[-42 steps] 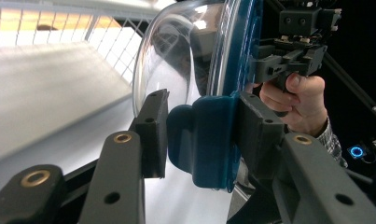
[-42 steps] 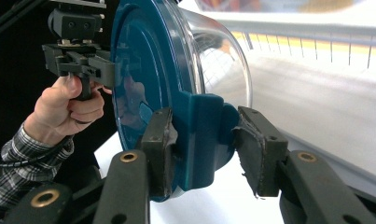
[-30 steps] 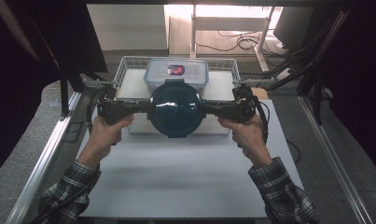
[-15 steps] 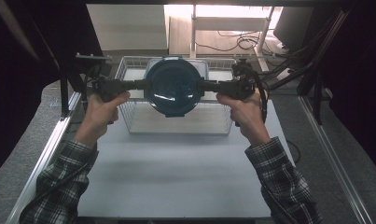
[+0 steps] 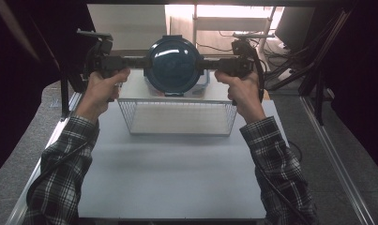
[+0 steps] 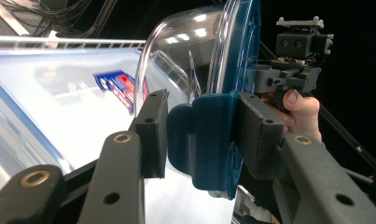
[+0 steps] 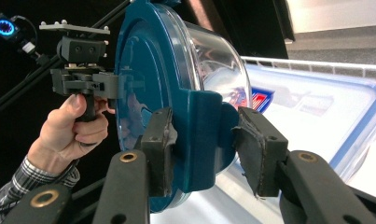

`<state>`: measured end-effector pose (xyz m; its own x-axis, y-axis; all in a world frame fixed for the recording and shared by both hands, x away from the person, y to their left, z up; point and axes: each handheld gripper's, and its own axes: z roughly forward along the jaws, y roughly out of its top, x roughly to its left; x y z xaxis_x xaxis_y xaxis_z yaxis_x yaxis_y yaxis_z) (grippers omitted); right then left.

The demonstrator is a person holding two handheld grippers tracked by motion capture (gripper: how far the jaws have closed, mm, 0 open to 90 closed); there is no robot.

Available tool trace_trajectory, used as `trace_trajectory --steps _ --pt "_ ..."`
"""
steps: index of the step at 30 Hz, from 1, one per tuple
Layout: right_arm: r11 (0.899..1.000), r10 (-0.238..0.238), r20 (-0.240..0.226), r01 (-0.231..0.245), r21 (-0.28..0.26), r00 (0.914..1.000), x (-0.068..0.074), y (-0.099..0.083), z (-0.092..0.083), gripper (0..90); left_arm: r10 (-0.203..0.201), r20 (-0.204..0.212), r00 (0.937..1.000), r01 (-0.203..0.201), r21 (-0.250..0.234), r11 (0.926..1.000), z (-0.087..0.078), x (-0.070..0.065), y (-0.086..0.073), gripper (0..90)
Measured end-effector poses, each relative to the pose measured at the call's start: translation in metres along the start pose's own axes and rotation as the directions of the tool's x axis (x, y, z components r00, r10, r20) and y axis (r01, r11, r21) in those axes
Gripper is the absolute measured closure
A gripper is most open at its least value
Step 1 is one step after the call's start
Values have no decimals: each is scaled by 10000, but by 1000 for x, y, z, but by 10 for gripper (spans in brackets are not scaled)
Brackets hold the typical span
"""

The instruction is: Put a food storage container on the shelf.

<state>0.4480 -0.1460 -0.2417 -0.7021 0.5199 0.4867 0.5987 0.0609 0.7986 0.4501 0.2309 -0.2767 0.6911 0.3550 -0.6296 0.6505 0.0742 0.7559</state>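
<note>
Step in hand: you carry the blue-lidded round container [image 5: 173, 64] in mid-air between both hands, above and beyond the wire basket [image 5: 178, 118] on the bench [image 5: 177, 178], in front of the flat clear box [image 5: 203, 86].
Left tongs [image 5: 140, 62]: clamped on the container's left blue latch tab [image 6: 202, 140]; in the left gripper view both pads press its faces.
Container: it hangs on edge, blue lid [image 7: 146, 93] facing you and clear dome [image 6: 176, 60] facing away; through the clear wall it looks empty.
Right tongs [image 5: 206, 63]: clamped on the opposite tab [image 7: 209, 135]; the left pad bears on the lid rim, the right pad meets the tab's edge.
Wire basket: you can see its mesh floor, with nothing in it.
Flat clear box: lid on, red and blue label [image 7: 260, 100] on top; contents cannot be made out.
Next move: judging by the lift, you need both hands travelling level and together, grip unchanged, until the container is set down flat; uneven hands could twist it off the tabs.
</note>
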Motion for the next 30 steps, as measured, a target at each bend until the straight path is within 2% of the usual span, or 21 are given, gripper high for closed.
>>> trace_trajectory --steps 5,11,15,19,20,23,24,25,26,30 --pt "9996 224 26 -224 -163 9997 -10 11 4 568 -212 144 9997 214 -103 9997 6 11 11 573" --pt "9993 331 238 -327 -172 9992 -19 20 7 564 -290 -64 9996 289 -135 9995 14 17 20 570" --pt "9982 534 169 -529 -289 9984 -26 22 10 555 -556 -49 9984 553 -398 9977 16 22 21 568" --pt "9978 537 291 -525 -415 9981 -29 23 14 532 -858 -168 9962 846 -650 9943 19 27 22 557" --pt "9972 613 274 -601 -439 9977 -31 23 15 527 -996 -260 9947 975 -727 9926 20 29 23 554" --pt "9965 645 494 -616 -571 9967 -34 22 19 496 -1199 -975 9880 1134 -701 9911 26 35 25 528" --pt "9976 444 1081 -383 -579 9932 -35 22 22 499 -1261 -1140 9854 1189 -680 9906 28 36 25 497" --pt "9984 260 1425 -185 -538 9894 -34 22 24 500 -1253 -1261 9841 1163 -762 9903 29 37 25 483" --pt "9980 205 1583 -109 -615 9872 -35 22 24 528 -1161 -1281 9849 1055 -863 9907 30 36 25 486" --pt "9974 94 1662 26 -715 9861 -35 23 24 558 -778 -1897 9788 626 -850 9944 31 29 26 496"
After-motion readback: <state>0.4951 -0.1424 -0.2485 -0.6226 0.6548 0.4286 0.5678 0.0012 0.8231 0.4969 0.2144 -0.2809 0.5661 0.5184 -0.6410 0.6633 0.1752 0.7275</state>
